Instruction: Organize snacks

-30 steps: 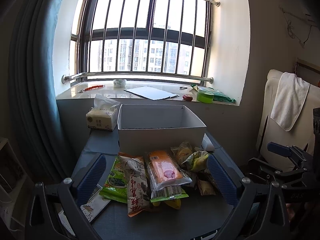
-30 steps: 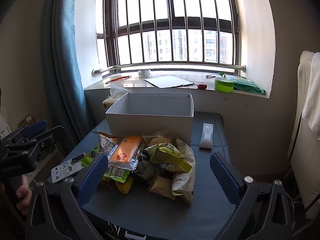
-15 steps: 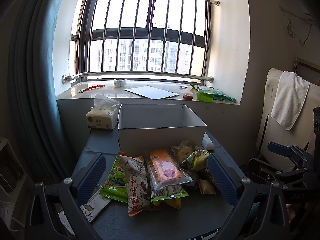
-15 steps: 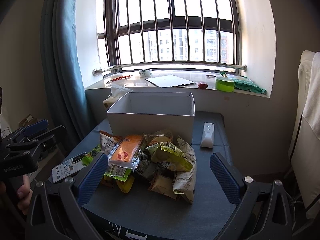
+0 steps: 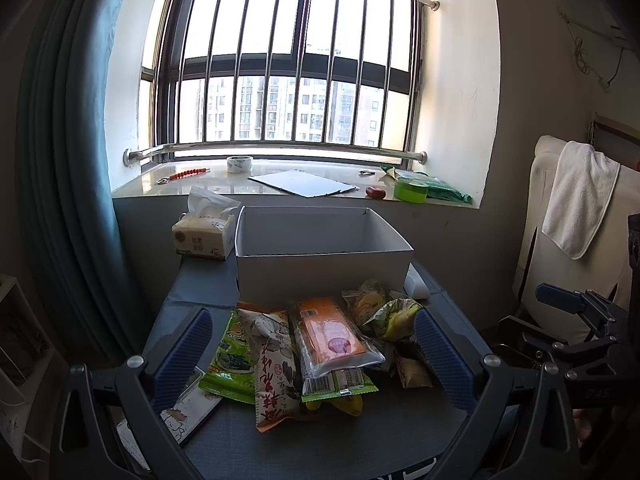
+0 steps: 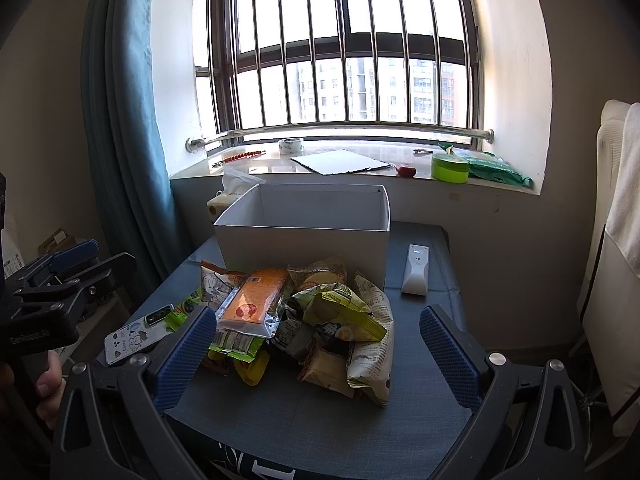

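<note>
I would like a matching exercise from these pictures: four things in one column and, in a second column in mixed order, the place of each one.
Things:
1. white cardboard box
2. white remote control
3. lime green round container
4. soft pack of tissues

Places:
A. on the windowsill
B. on the table, right of the box
C. on the table, left of the box
D. on the table, behind the pile of snack packets

Pairs: 1-D, 2-B, 3-A, 4-C

One white box [image 6: 304, 240]; one tissue pack [image 5: 204, 236]; one remote [image 6: 415, 269]; one phone [image 6: 134, 334]; two tape rolls [image 6: 291, 145]; roughly eight snack packets [image 6: 304, 320], overlapping.
</note>
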`<action>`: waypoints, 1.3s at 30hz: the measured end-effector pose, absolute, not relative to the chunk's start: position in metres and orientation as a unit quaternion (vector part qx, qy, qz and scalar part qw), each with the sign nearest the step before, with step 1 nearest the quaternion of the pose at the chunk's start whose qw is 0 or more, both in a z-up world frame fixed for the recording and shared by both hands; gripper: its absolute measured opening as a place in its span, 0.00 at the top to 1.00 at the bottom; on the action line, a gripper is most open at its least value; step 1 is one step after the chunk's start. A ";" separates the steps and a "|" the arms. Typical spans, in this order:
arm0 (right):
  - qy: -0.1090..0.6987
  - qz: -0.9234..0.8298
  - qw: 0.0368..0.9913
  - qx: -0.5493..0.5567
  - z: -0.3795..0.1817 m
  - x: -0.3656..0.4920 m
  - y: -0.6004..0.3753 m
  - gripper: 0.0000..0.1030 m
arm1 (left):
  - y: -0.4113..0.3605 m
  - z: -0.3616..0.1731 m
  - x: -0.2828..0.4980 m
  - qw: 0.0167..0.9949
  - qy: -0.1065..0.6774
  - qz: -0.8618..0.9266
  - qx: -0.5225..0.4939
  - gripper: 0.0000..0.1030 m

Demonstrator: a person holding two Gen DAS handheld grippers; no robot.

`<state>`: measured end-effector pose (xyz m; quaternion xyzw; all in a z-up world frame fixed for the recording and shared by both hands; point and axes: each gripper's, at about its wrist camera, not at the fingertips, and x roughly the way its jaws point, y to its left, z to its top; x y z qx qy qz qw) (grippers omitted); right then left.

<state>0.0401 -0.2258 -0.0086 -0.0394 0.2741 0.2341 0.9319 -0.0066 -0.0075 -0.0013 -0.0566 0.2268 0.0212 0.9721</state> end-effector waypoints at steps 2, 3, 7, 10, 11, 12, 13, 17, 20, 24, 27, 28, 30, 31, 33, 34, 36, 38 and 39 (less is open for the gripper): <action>0.274 0.234 0.932 -0.039 -0.008 0.040 -0.226 0.00 | -0.008 -0.002 -0.006 0.972 0.227 0.021 -0.056 0.00; 0.274 0.234 0.932 -0.040 -0.008 0.040 -0.226 0.00 | -0.008 -0.002 -0.006 0.972 0.227 0.021 -0.056 0.00; 0.275 0.234 0.932 -0.037 -0.008 0.040 -0.226 0.00 | -0.008 -0.003 -0.005 0.972 0.228 0.019 -0.056 0.00; 0.275 0.234 0.932 -0.038 -0.008 0.040 -0.226 0.00 | -0.007 -0.005 -0.005 0.971 0.230 0.018 -0.058 0.00; 0.276 0.234 0.932 -0.038 -0.008 0.040 -0.226 0.00 | -0.007 -0.005 -0.006 0.971 0.230 0.019 -0.057 0.00; 0.277 0.234 0.931 -0.037 -0.009 0.041 -0.227 0.00 | -0.007 -0.005 -0.006 0.971 0.230 0.019 -0.058 0.00; 0.279 0.236 0.930 -0.036 -0.008 0.041 -0.227 0.00 | -0.007 -0.005 -0.006 0.971 0.230 0.018 -0.058 0.00; 0.280 0.238 0.929 -0.036 -0.009 0.041 -0.227 0.00 | -0.009 -0.007 -0.006 0.971 0.232 0.021 -0.056 0.00; 0.280 0.238 0.929 -0.036 -0.009 0.041 -0.227 0.00 | -0.008 -0.008 -0.005 0.970 0.234 0.022 -0.058 0.00; 0.282 0.238 0.929 -0.037 -0.009 0.041 -0.227 0.00 | -0.007 -0.008 -0.006 0.970 0.236 0.024 -0.059 0.00; 0.283 0.237 0.929 -0.036 -0.010 0.040 -0.227 0.00 | -0.007 -0.008 -0.006 0.970 0.236 0.023 -0.058 0.00; 0.282 0.237 0.929 -0.036 -0.010 0.041 -0.227 0.00 | -0.007 -0.008 -0.006 0.970 0.236 0.023 -0.058 0.00; 0.283 0.238 0.928 -0.035 -0.010 0.041 -0.228 0.00 | -0.007 -0.008 -0.006 0.970 0.236 0.025 -0.058 0.00; 0.282 0.238 0.929 -0.035 -0.010 0.041 -0.228 0.00 | -0.006 -0.008 -0.006 0.970 0.236 0.025 -0.058 0.00; 0.281 0.237 0.929 -0.036 -0.013 0.043 -0.227 0.00 | -0.006 -0.009 -0.006 0.969 0.237 0.024 -0.060 0.00; 0.283 0.236 0.929 -0.037 -0.014 0.045 -0.227 0.00 | -0.005 -0.009 -0.006 0.969 0.237 0.023 -0.060 0.00; 0.288 0.235 0.927 -0.036 -0.019 0.050 -0.226 0.00 | -0.005 -0.009 -0.007 0.970 0.236 0.024 -0.060 0.00; 0.297 0.236 0.924 -0.035 -0.025 0.060 -0.224 0.00 | -0.004 -0.010 -0.007 0.970 0.236 0.023 -0.060 0.00; 0.307 0.234 0.922 -0.036 -0.030 0.067 -0.222 0.00 | -0.004 -0.011 -0.006 0.970 0.236 0.023 -0.060 0.00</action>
